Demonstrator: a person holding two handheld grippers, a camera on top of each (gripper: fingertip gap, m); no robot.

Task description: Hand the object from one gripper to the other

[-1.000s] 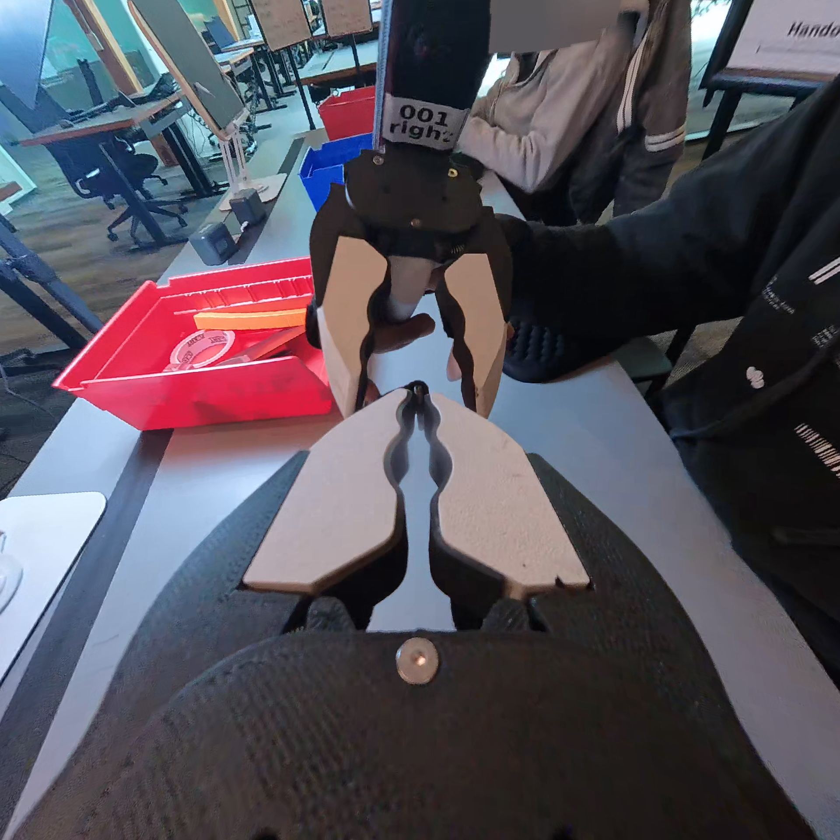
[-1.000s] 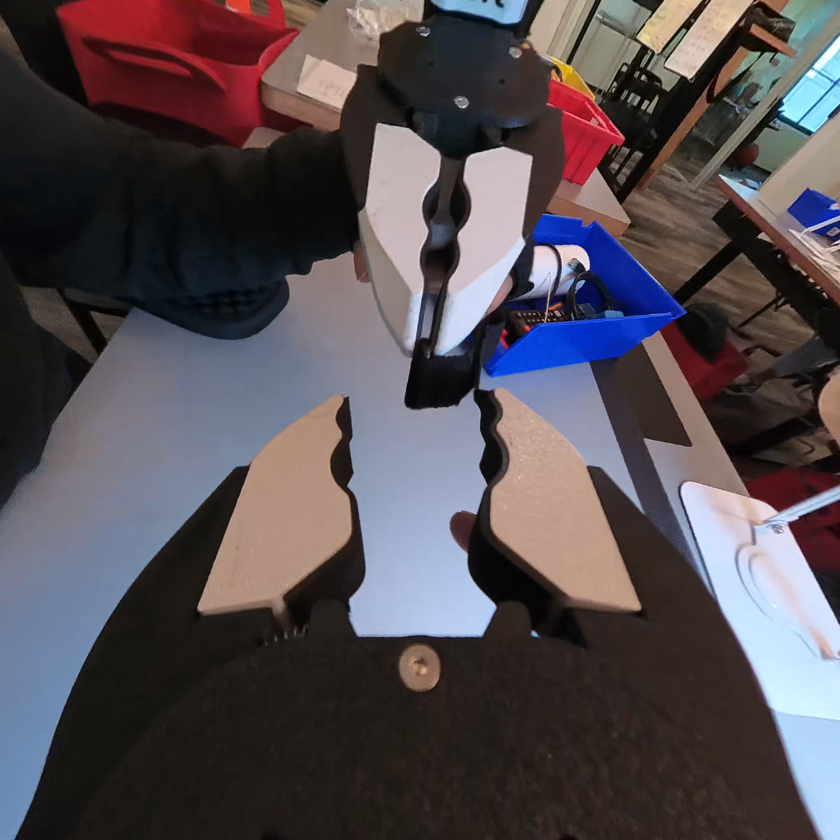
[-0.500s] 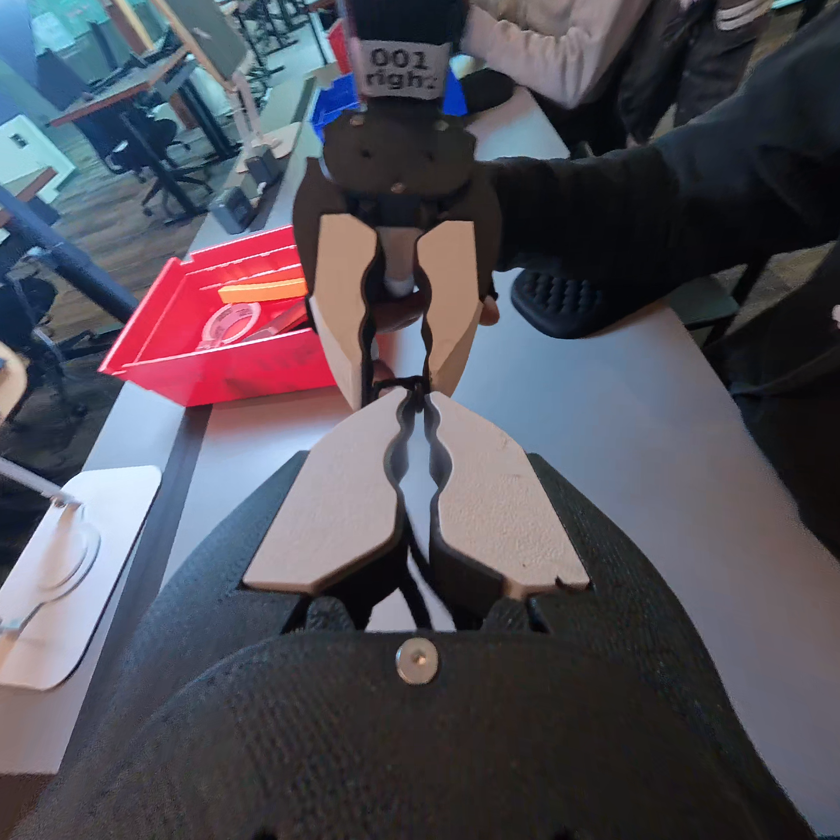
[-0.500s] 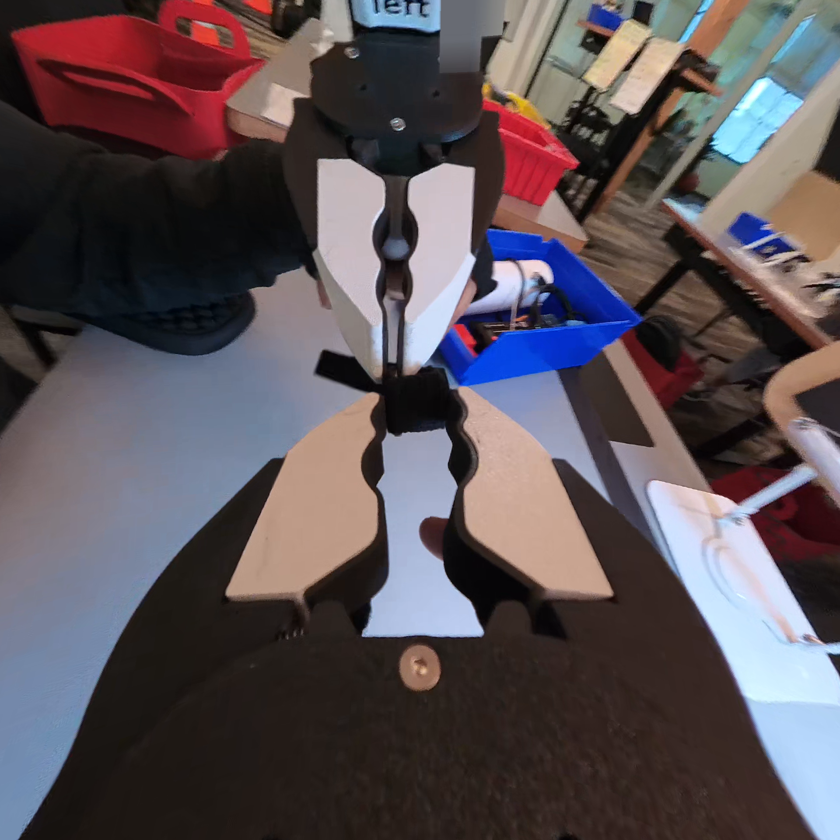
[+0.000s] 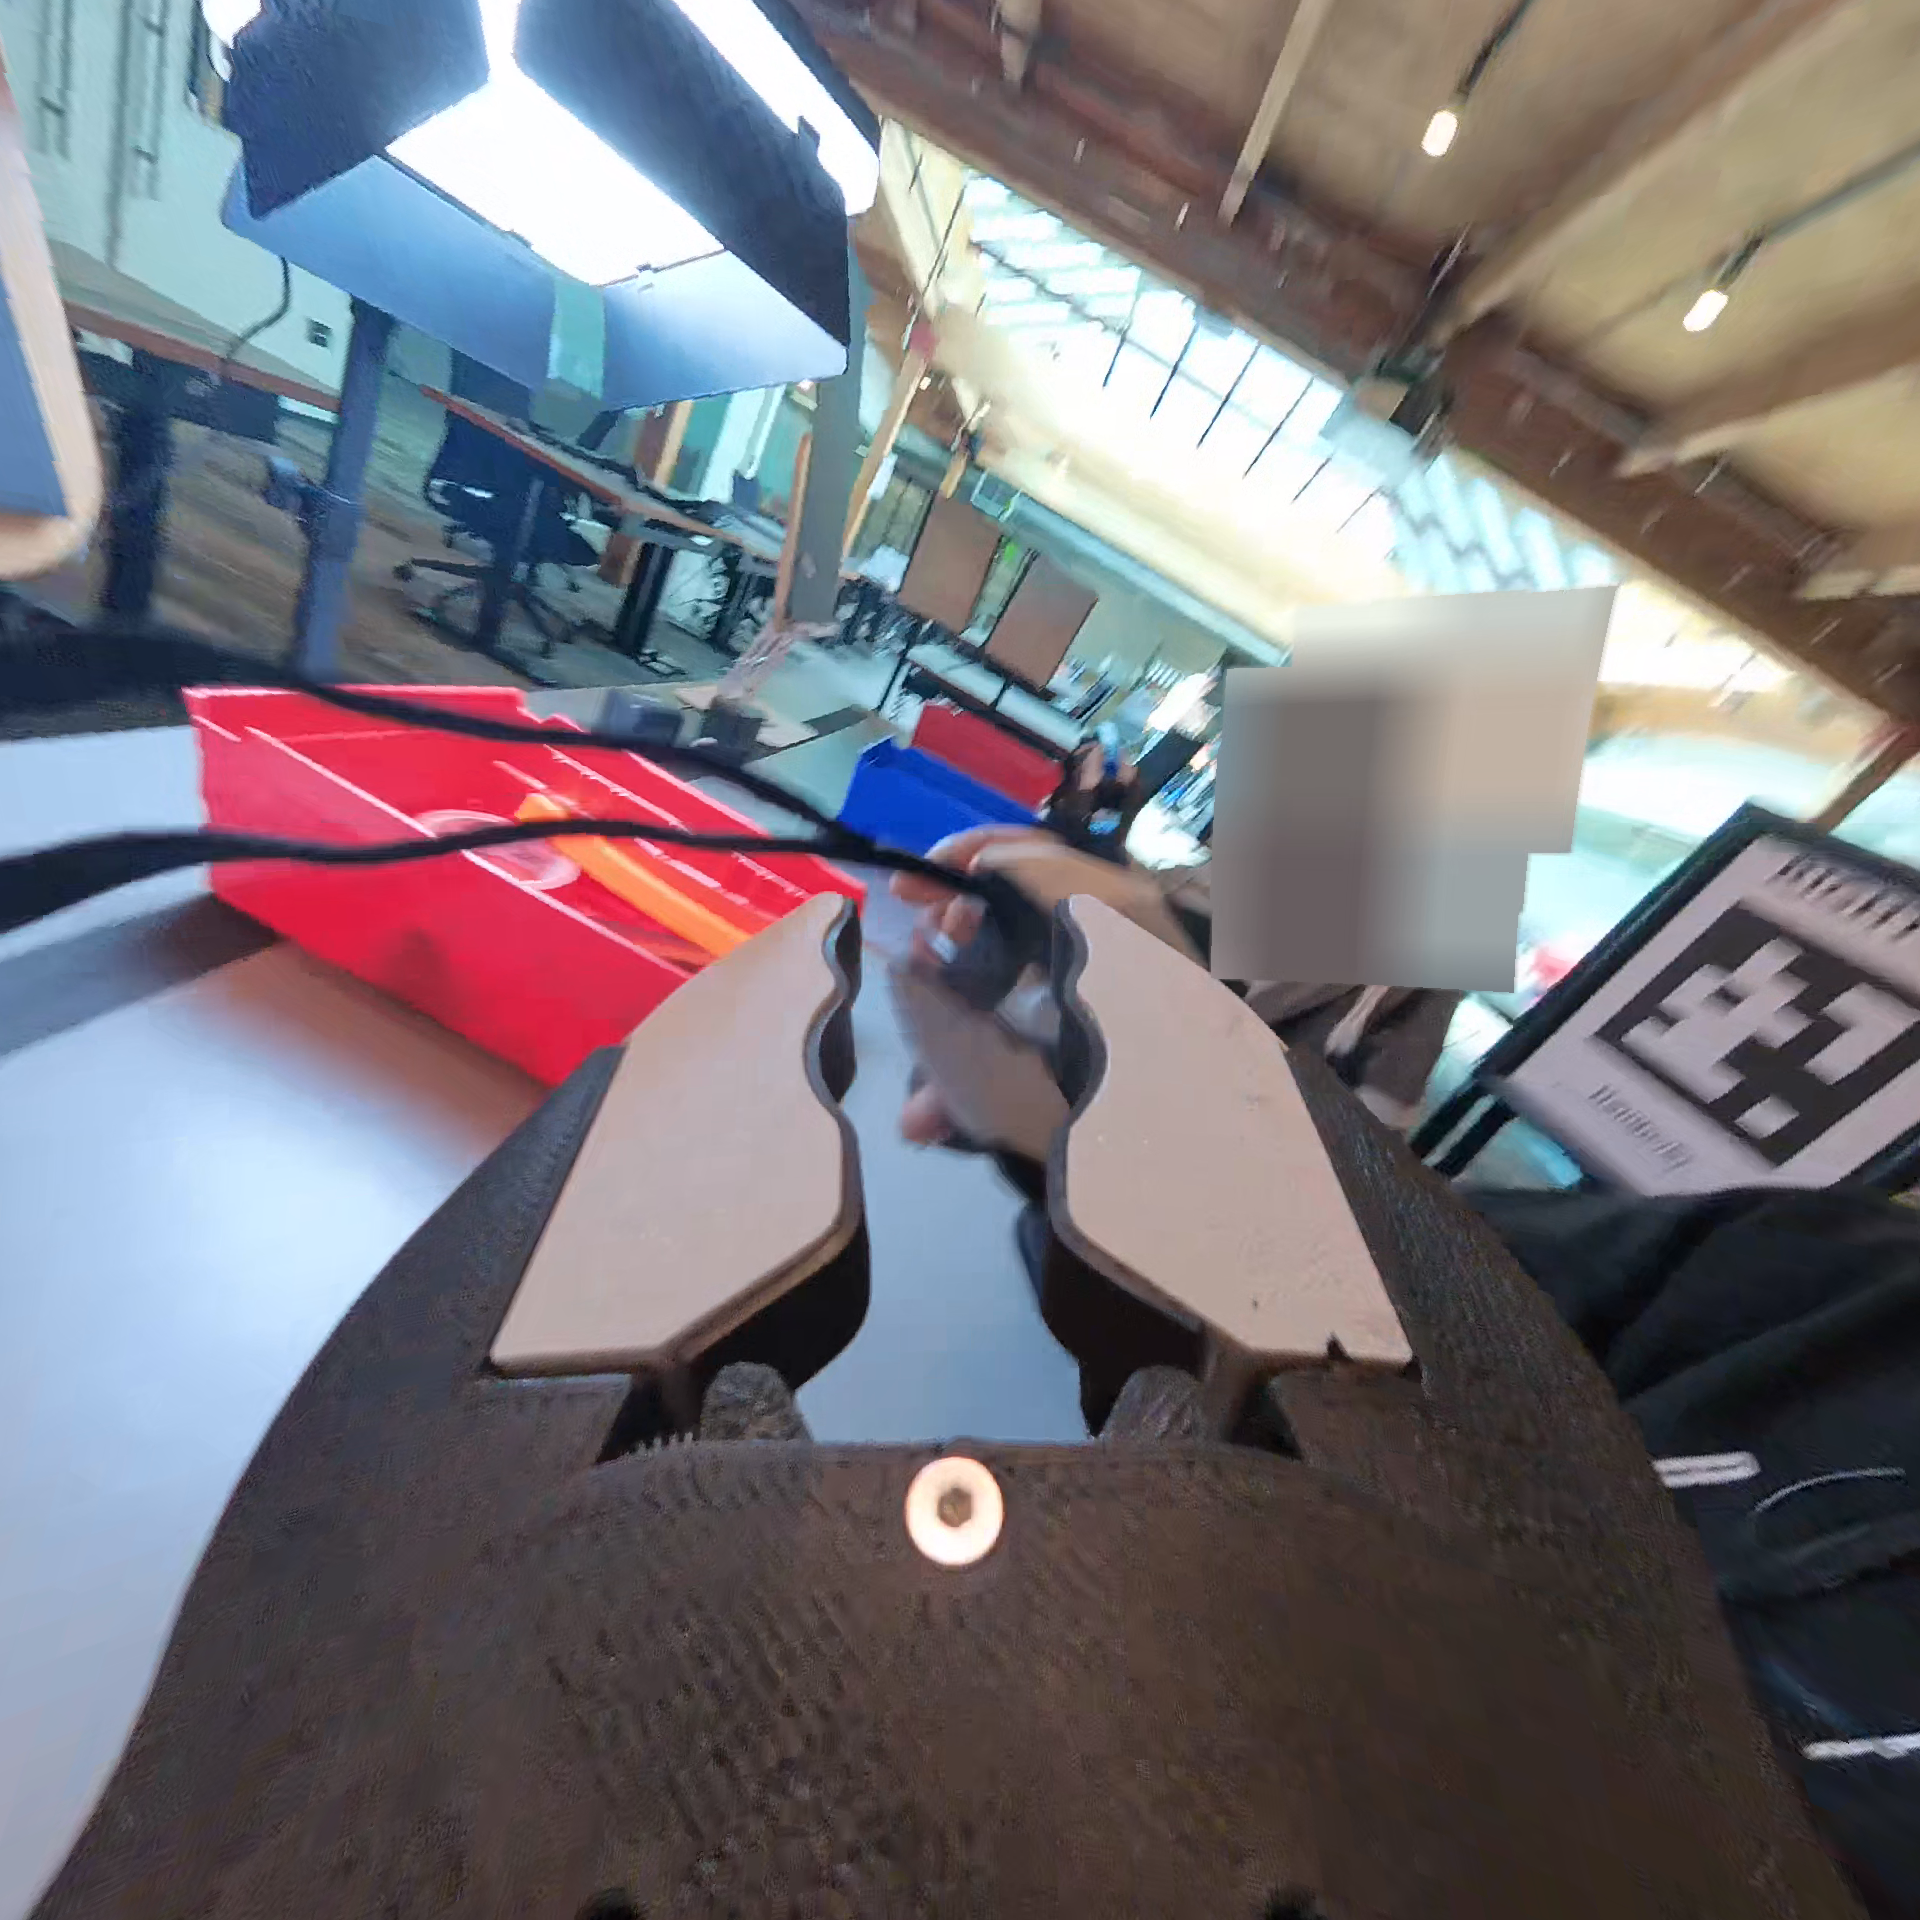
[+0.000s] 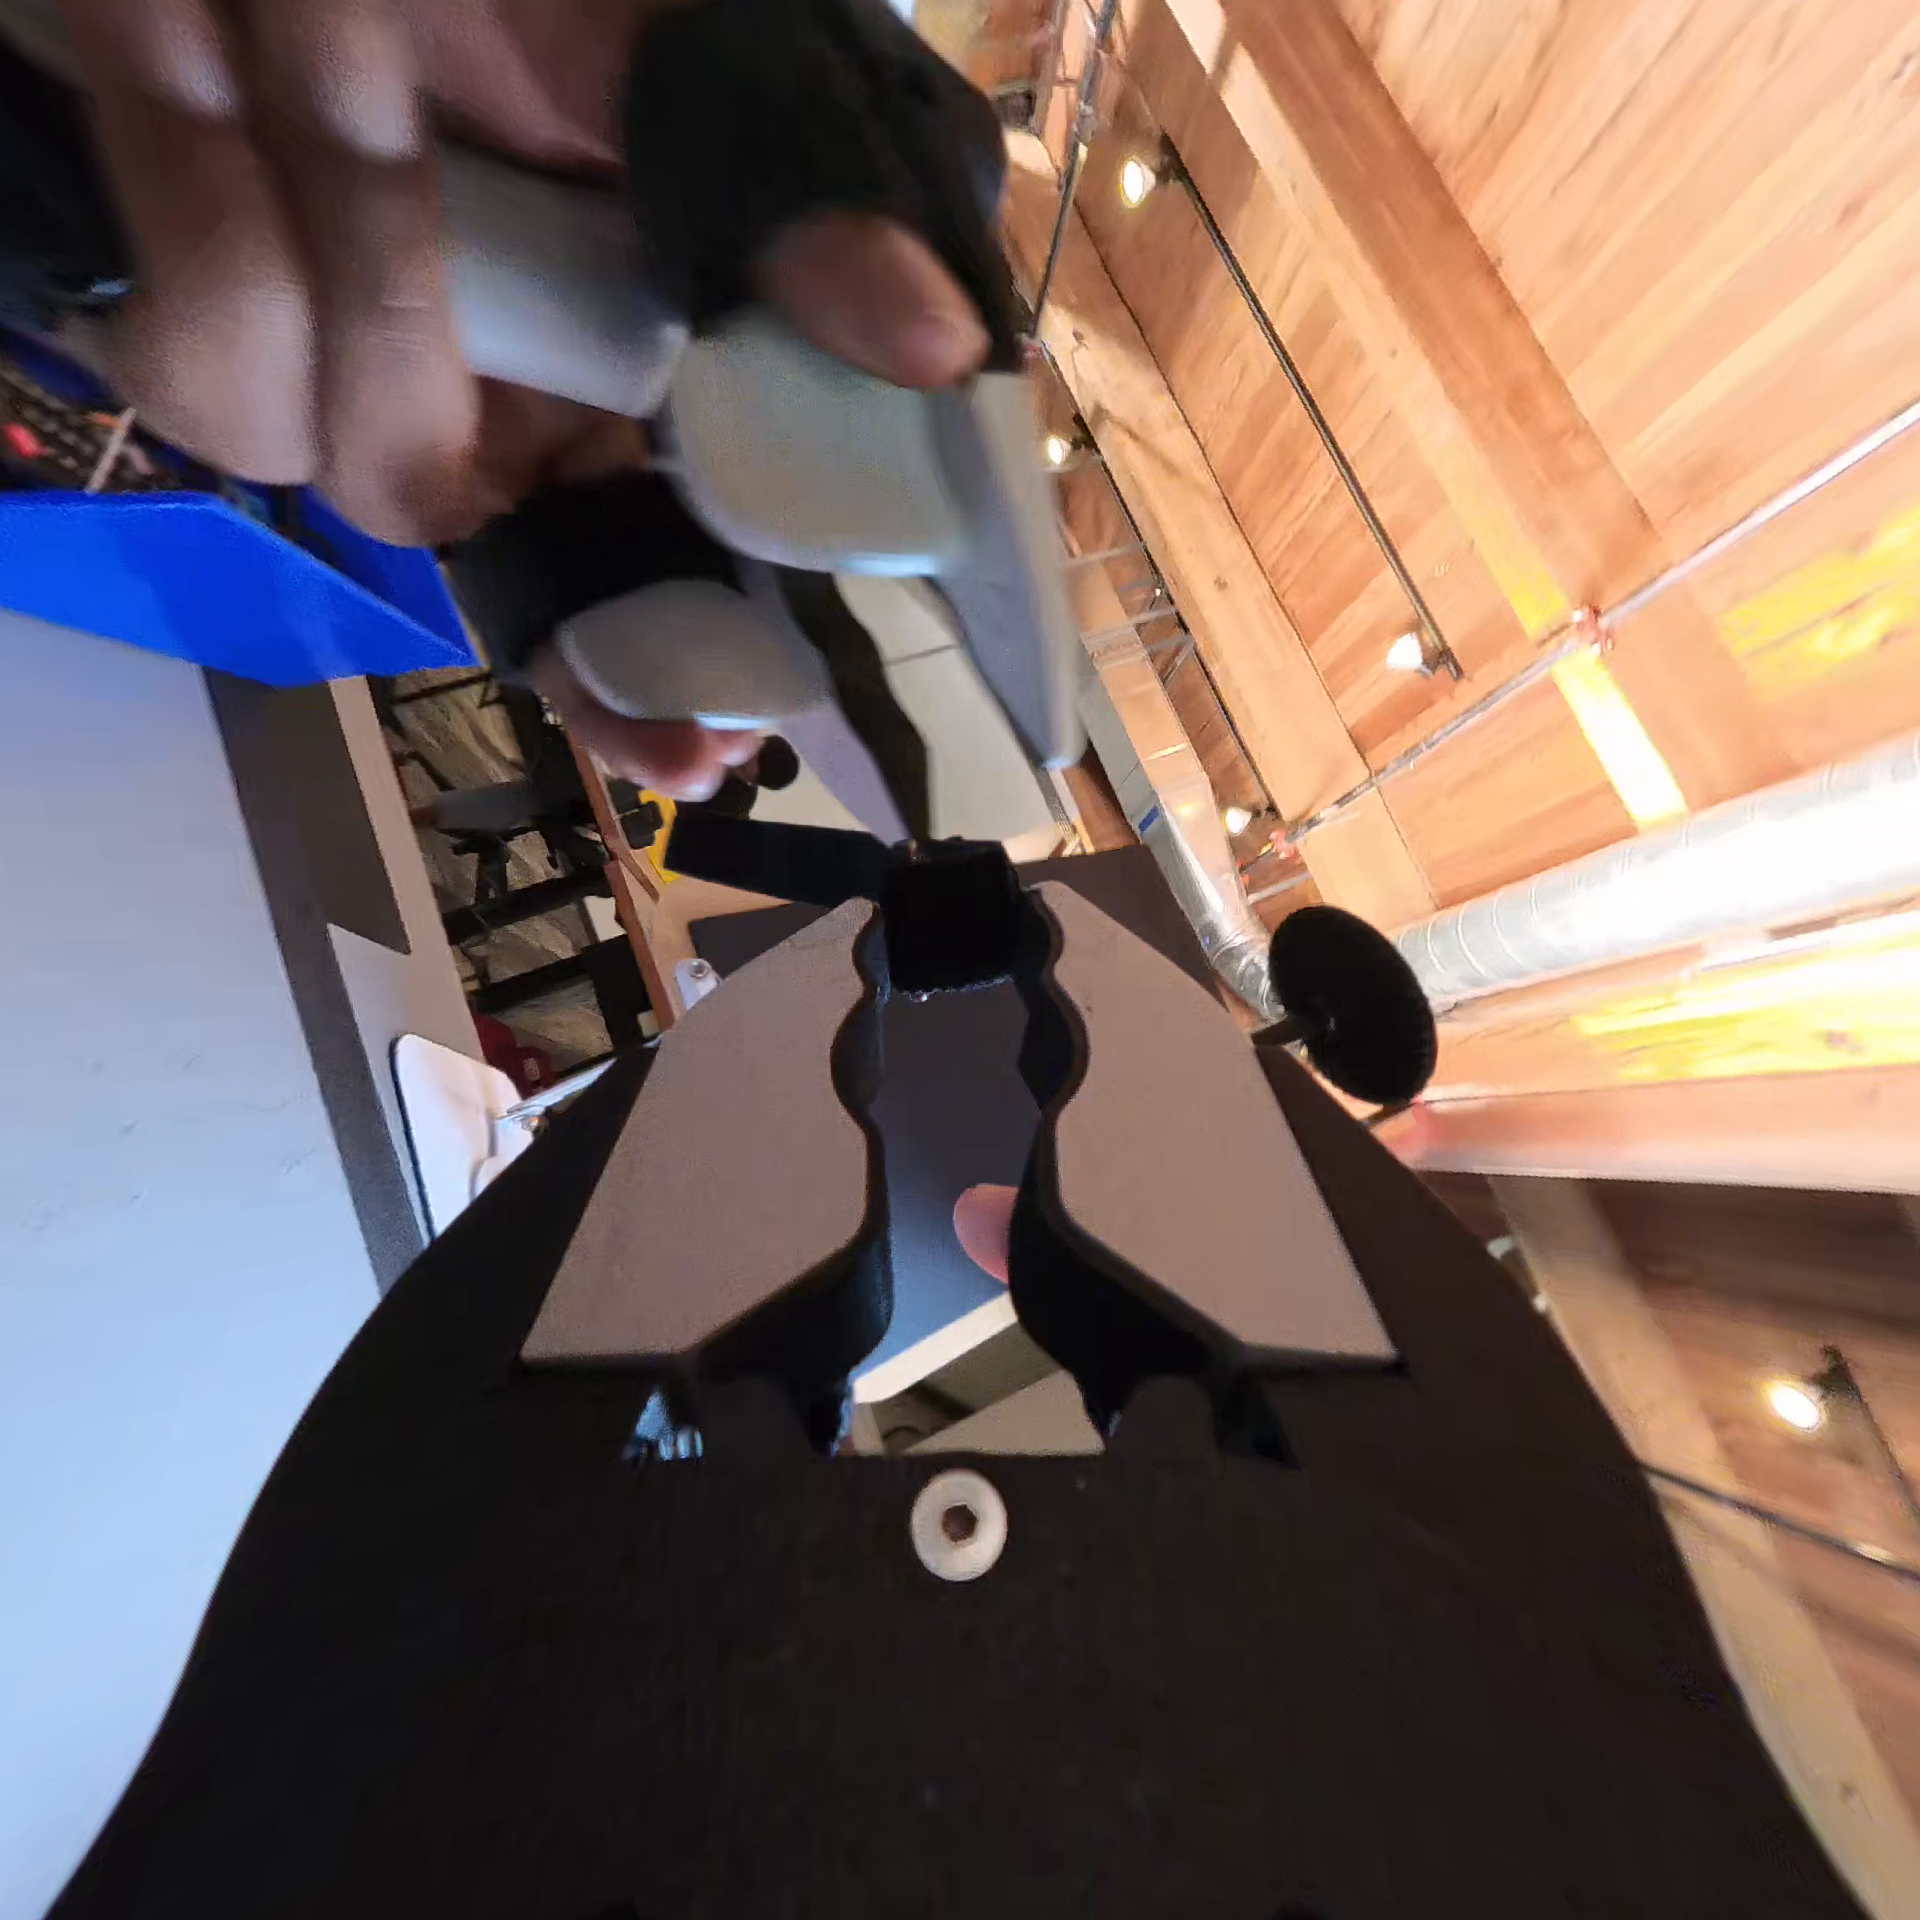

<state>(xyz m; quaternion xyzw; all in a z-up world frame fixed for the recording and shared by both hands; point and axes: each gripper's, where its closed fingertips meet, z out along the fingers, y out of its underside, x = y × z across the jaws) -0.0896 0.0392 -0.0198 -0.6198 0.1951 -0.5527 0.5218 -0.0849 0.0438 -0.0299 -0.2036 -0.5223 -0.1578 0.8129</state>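
Left wrist view, left to right: two thin black cords (image 5: 436, 847) run in from the cut-off left edge over the red bin (image 5: 416, 862) toward a blurred hand (image 5: 987, 914); the left gripper (image 5: 954, 940) has its jaws apart, nothing between them. Right wrist view: the right gripper (image 6: 958, 940) is tilted toward the ceiling, jaws clamped at the tips on a black strap bundle (image 6: 951, 920) (one tail sticks out leftward). The hand (image 6: 312, 312) above is motion-blurred.
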